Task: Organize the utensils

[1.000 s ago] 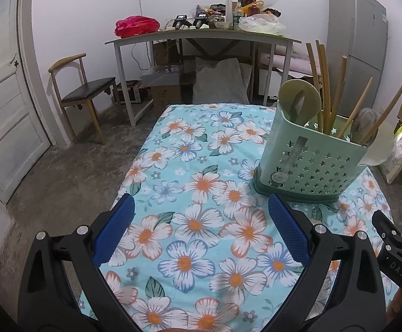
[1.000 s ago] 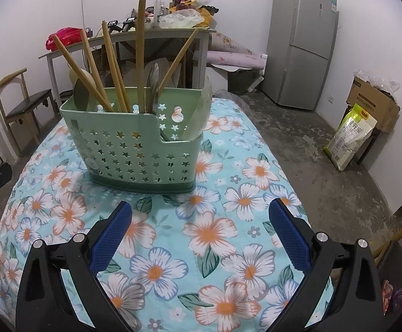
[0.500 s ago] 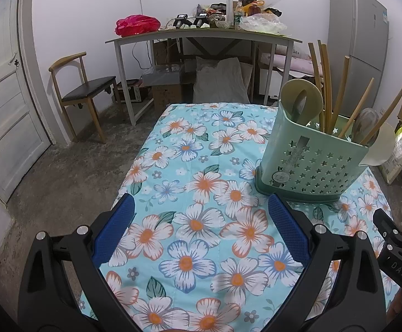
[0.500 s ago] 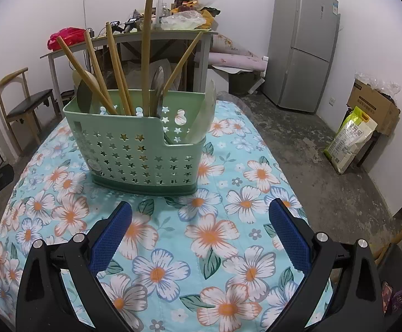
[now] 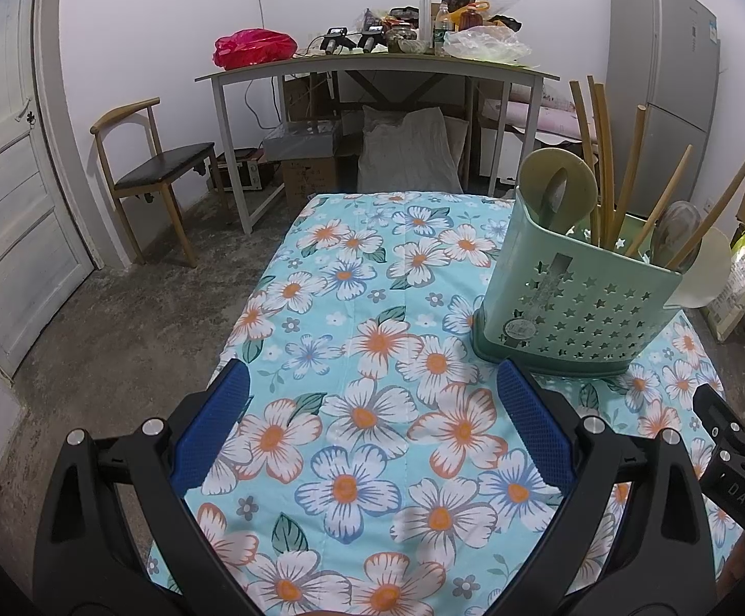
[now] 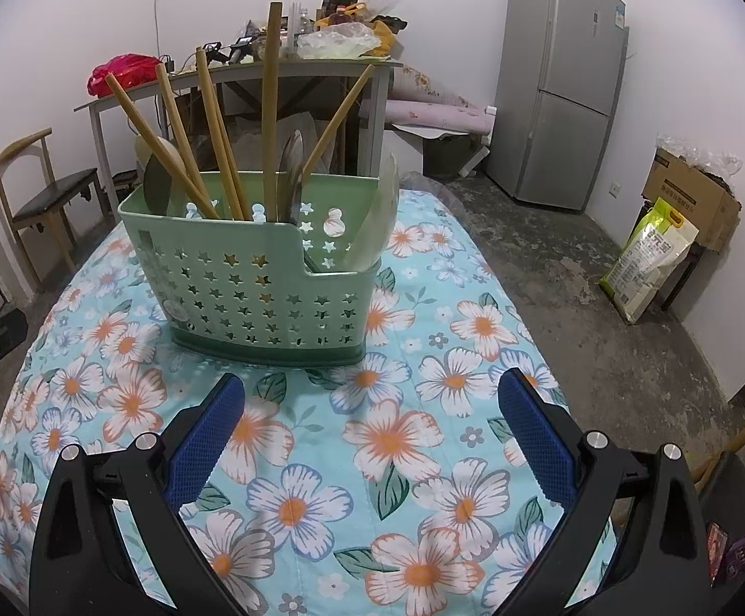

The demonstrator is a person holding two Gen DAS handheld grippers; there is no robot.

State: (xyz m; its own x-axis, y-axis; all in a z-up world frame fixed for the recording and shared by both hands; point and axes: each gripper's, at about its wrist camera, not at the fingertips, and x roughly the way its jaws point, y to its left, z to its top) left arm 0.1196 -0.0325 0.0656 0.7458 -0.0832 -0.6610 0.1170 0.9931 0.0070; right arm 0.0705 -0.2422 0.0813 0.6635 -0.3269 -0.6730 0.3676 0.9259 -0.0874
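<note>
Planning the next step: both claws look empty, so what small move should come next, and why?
Probably ease both back. The left claw and right claw hang open, empty, over the floral cloth; the chopsticks already stand in the green caddy.

Soft, even indoor light; faint shadows under the green star-punched plastic caddy (image 6: 265, 287); sharp focus, strong fisheye bending, black corners.

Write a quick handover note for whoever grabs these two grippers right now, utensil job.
Left gripper: jaws open, empty, above the floral tablecloth.
Right gripper: jaws open, empty, facing the holder.
Green utensil holder stands upright on the cloth, holding wooden chopsticks, spoons and a pale ladle.
Done: every visible utensil is in the holder.
Left: no loose utensils in view; probably just check outside the frame.
</note>
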